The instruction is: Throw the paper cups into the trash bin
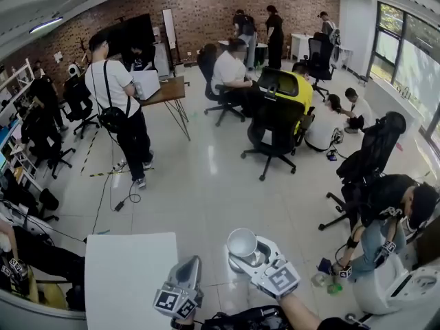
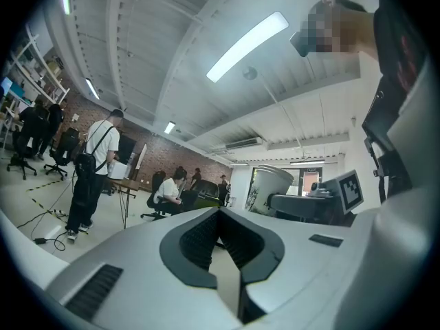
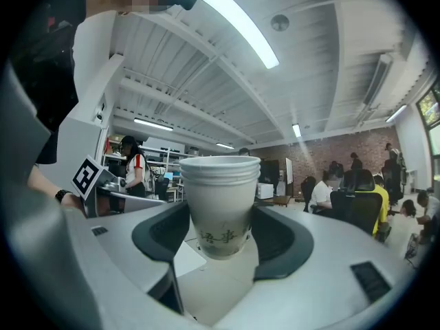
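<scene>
A stack of white paper cups [image 1: 241, 241] with green print [image 3: 221, 205] is held upright and off the floor, and my right gripper [image 1: 250, 254] [image 3: 221, 238] is shut on its lower part. Left of it and lower in the head view, my left gripper [image 1: 189, 267] [image 2: 220, 215] is shut with nothing between its dark pads. From the left gripper view the cups [image 2: 269, 188] show to the right, beside the right gripper's marker cube [image 2: 349, 191]. No trash bin can be told for certain.
A white table [image 1: 130, 280] lies at my lower left. A person [image 1: 385, 212] crouches at the right beside a white rounded container [image 1: 405, 287]. Office chairs [image 1: 278, 126], a small desk [image 1: 165, 91] and several people fill the tiled room beyond.
</scene>
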Demonstrator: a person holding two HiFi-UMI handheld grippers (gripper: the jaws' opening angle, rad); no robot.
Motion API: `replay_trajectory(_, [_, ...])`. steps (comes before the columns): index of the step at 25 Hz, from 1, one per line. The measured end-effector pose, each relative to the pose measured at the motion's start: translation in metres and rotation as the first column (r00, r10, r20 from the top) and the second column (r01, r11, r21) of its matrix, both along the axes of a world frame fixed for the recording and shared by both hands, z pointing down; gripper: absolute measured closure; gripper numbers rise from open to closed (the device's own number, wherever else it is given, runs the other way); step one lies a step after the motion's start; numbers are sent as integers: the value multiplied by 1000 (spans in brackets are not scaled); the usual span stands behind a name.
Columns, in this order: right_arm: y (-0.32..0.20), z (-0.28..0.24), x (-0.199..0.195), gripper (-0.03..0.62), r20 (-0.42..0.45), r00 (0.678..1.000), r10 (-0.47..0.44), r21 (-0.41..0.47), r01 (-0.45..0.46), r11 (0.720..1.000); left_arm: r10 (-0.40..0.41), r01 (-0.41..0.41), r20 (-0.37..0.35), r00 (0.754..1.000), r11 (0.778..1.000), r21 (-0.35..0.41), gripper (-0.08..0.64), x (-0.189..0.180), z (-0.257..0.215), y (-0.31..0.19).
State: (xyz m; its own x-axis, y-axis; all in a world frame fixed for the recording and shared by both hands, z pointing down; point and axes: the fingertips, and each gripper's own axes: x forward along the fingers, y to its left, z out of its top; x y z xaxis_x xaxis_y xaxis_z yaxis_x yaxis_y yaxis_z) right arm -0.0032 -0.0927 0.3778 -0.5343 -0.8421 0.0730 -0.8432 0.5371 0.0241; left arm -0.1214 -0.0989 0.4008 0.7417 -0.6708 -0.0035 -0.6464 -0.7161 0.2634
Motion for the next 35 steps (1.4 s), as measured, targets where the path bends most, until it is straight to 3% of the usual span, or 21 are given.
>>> replay_trajectory(17, [-95,-2,111,296,46,998,-45,11,44,999,-62,61,14,998,998,8,558,104,-14,-91])
replay_trajectory(22, [-106,-1,129,295,50,996,-79,8,79,997,-67,67,-17,998,998,13,558,126,-17,-100])
replay_trajectory(30, [-115,-2,145,295,131,988,-85,-52,92,994,-70,70,5,998,997,-16,558,152,-11,-107])
replay_trajectory(35, [-126,0,156,295,98,993,-59,-43,63,997,-63,63,4,998,998,-18,558,158,-7,-126])
